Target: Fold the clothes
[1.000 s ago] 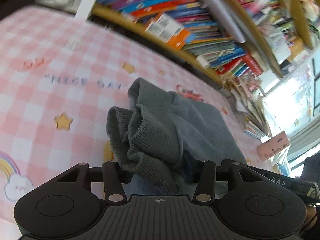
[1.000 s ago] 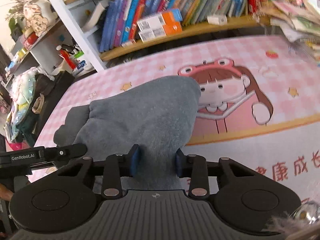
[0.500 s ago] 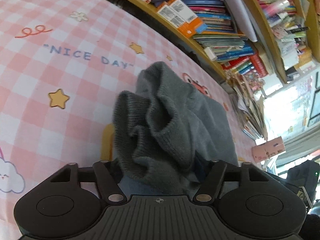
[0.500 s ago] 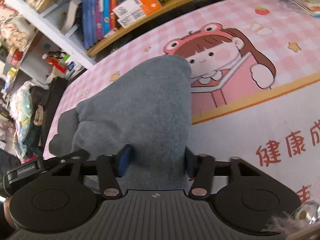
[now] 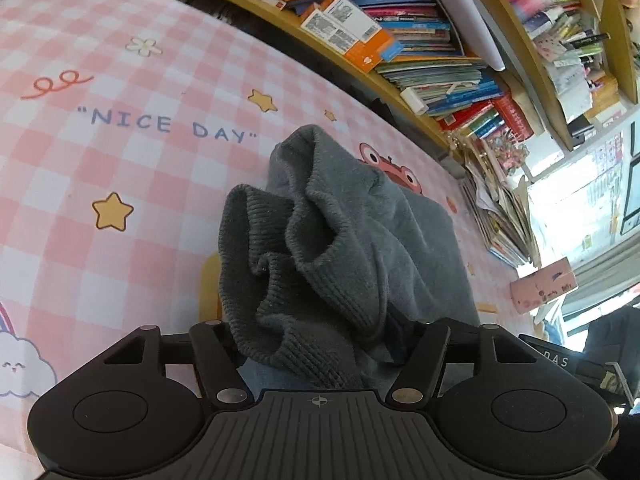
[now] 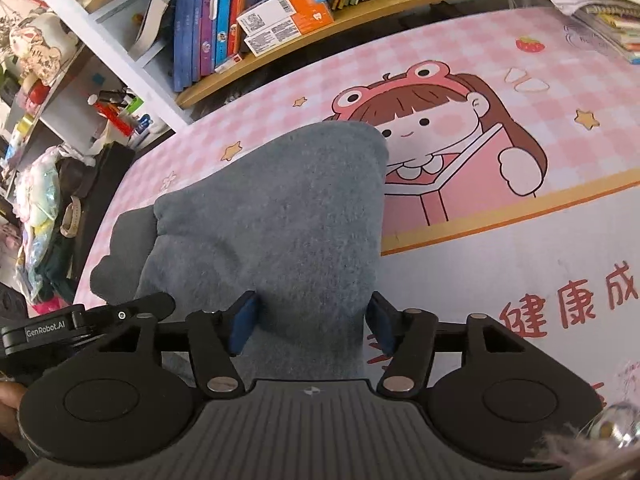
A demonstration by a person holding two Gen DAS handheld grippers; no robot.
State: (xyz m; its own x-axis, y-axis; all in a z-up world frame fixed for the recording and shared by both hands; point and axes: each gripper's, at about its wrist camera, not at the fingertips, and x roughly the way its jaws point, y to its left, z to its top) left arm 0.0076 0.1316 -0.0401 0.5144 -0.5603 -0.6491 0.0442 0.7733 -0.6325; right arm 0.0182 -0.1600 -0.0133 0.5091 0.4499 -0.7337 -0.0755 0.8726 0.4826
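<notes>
left gripper (image 5: 320,332) seen from its own wrist camera, black linkage arms splayed outward, jaws spread wide, fingers mostly buried under bunched grey knit cloth (image 5: 320,248), only a sliver of one dark pad visible on the right side. no visible pinch on the fabric there. right gripper (image 6: 310,326) likewise parted, blue fingertips (image 6: 242,326) set on either side of a fold of the same cloth, left pad just touching it, right pad at its edge, not squeezing. both units held low and roughly level, pointing forward. in the right wrist view, left unit's black body at far left, part of a hand (image 6: 8,408) below it.
</notes>
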